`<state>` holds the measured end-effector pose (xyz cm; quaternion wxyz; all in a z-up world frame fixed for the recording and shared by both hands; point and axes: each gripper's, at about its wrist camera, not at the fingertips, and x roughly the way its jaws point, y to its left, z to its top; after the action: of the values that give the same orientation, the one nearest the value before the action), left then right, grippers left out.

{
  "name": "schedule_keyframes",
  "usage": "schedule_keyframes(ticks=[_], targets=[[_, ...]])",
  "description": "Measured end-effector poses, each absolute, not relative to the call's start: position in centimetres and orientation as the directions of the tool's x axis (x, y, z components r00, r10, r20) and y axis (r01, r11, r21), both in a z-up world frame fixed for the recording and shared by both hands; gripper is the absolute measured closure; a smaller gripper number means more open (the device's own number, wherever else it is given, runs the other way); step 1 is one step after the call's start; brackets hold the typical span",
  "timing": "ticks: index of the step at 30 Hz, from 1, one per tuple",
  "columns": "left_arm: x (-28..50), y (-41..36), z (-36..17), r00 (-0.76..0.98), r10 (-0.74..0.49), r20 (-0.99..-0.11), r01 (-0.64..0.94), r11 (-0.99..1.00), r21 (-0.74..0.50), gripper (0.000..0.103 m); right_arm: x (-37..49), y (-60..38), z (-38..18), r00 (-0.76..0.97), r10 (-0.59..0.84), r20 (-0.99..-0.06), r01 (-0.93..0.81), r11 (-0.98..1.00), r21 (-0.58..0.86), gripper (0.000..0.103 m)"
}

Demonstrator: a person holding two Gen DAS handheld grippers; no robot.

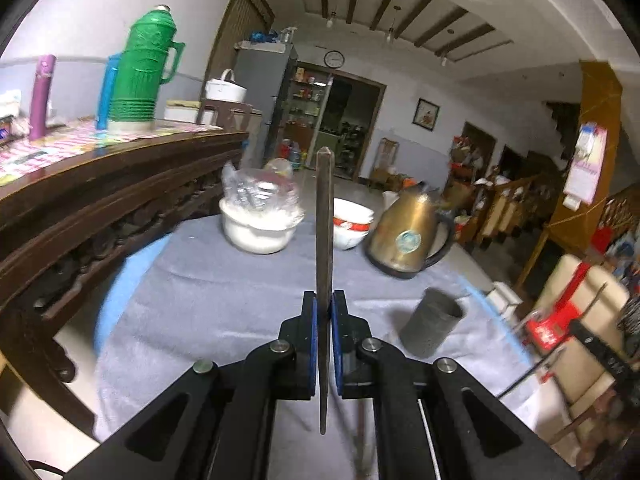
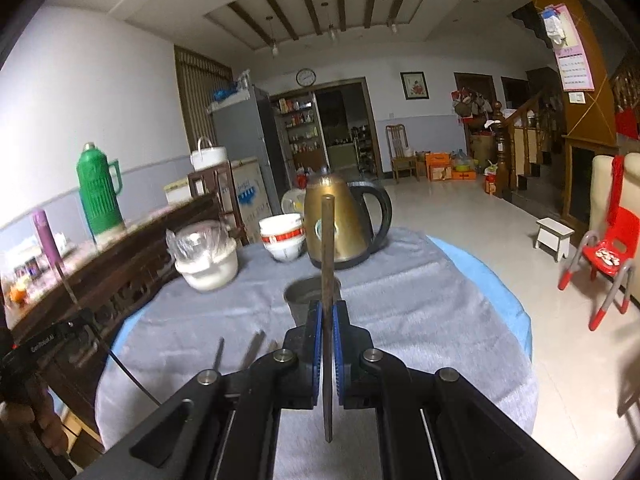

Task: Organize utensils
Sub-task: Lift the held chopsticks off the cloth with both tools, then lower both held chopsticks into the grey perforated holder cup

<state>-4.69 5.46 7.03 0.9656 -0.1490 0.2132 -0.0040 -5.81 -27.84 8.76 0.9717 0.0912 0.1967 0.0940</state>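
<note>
My left gripper (image 1: 324,300) is shut on a thin dark metal utensil (image 1: 324,208) that stands upright above the grey cloth. A grey metal holder cup (image 1: 434,322) stands on the cloth to its right. My right gripper (image 2: 327,308) is shut on another thin dark utensil (image 2: 327,240), held upright just in front of the same cup (image 2: 304,290). Two more thin utensils (image 2: 240,352) lie on the cloth left of the right gripper. The left gripper shows at the left edge of the right wrist view (image 2: 44,344).
A brass kettle (image 2: 344,224), stacked white bowls (image 2: 282,236) and a white pot with a plastic bag (image 2: 206,260) stand at the table's far side. A dark wooden sideboard (image 1: 100,184) with a green thermos (image 1: 142,68) runs along the left. A red chair (image 2: 604,256) stands on the right.
</note>
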Motion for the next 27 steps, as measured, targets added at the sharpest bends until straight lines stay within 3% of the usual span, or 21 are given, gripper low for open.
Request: schedule_keyframes(ticks=[5, 14, 27], targets=[[-1.6, 4.9, 10.0, 0.907, -0.191, -0.375, 0.024, 0.913, -0.407, 0.096, -4.3, -28.7, 11.4, 0.923, 0.231, -0.306, -0.159, 0.957, 0.243, 0.097], [6.1, 1.1, 14.8, 0.906, -0.285, -0.312, 0.110, 0.872, -0.477, 0.096, 1.1, -30.3, 17.0, 0.944, 0.249, -0.217, -0.172, 0.931, 0.321, 0.097], [13.5, -3.5, 13.6, 0.886, -0.279, -0.371, 0.104, 0.898, -0.428, 0.096, 8.0, -29.4, 15.4, 0.929, 0.248, -0.276, -0.151, 0.932, 0.331, 0.097]])
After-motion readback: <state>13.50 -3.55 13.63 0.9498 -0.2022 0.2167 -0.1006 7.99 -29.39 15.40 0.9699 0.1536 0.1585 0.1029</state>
